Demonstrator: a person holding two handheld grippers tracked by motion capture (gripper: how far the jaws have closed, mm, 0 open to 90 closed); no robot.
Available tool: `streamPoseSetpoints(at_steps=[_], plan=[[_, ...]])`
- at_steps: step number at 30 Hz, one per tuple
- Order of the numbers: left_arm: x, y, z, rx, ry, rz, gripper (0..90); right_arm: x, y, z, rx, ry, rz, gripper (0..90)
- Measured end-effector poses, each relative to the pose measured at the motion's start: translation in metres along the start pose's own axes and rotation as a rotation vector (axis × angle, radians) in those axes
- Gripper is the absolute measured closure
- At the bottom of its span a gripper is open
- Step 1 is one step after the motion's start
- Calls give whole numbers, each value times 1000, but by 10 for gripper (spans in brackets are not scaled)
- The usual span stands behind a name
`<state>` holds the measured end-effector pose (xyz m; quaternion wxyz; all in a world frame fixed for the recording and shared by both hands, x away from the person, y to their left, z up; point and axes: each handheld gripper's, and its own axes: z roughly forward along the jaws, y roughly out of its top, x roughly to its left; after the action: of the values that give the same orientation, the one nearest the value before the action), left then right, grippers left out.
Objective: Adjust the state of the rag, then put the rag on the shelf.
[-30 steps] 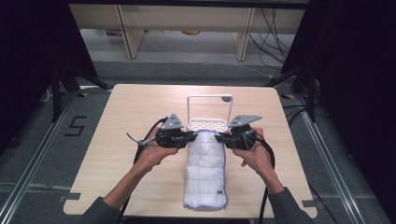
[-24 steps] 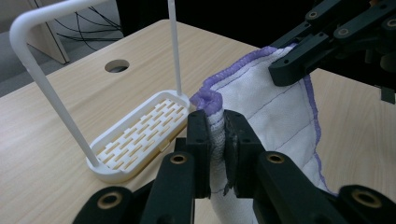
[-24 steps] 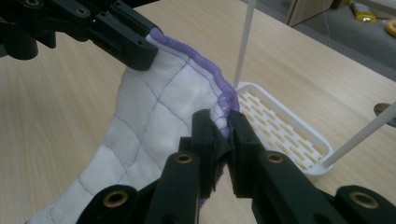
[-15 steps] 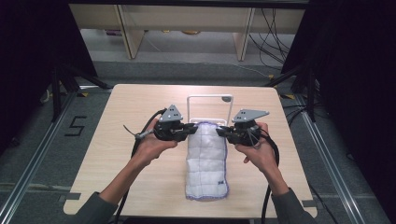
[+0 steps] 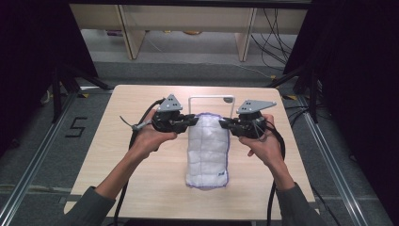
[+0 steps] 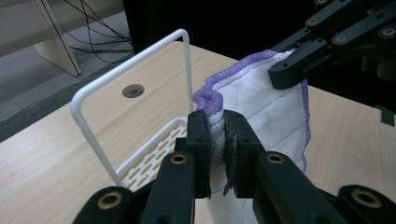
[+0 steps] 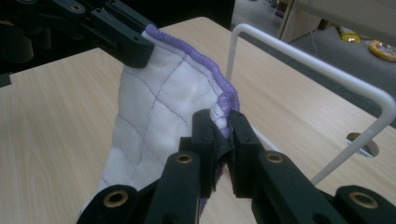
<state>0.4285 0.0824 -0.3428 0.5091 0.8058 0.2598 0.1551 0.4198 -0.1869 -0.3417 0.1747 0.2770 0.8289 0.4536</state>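
Table (image 5: pixel 117 155): cloth (image 5: pixel 207 150) hangs from its far corners in front of the rack (image 5: pixel 211 98), near end resting on the wood. Light, limp, likely sags; corners are the hold. White, quilted, purple hem. Left gripper (image 5: pixel 194 120) and right gripper (image 5: pixel 223 123) both clamped on corners.
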Motion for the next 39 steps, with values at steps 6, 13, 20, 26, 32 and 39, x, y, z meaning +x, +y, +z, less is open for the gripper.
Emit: streamPoseSetpoints(at_steps=[6,13,20,26,32,39], plan=[[3,15,-4,-4,11,14,807,-7,15,-6,-7,-3,6,833],[12,32,-5,4,51,21,808,-14,31,-10,-32,-16,29,834],[19,57,-11,-20,83,34,814,-20,51,-17,-50,-45,11,835],[28,79,-9,-30,104,46,815,-33,68,-17,-65,-78,8,836],[33,92,-2,-33,115,53,814,-47,80,-19,-74,-94,27,837],[42,105,5,-48,126,34,813,-63,88,-14,-96,-106,35,837]])
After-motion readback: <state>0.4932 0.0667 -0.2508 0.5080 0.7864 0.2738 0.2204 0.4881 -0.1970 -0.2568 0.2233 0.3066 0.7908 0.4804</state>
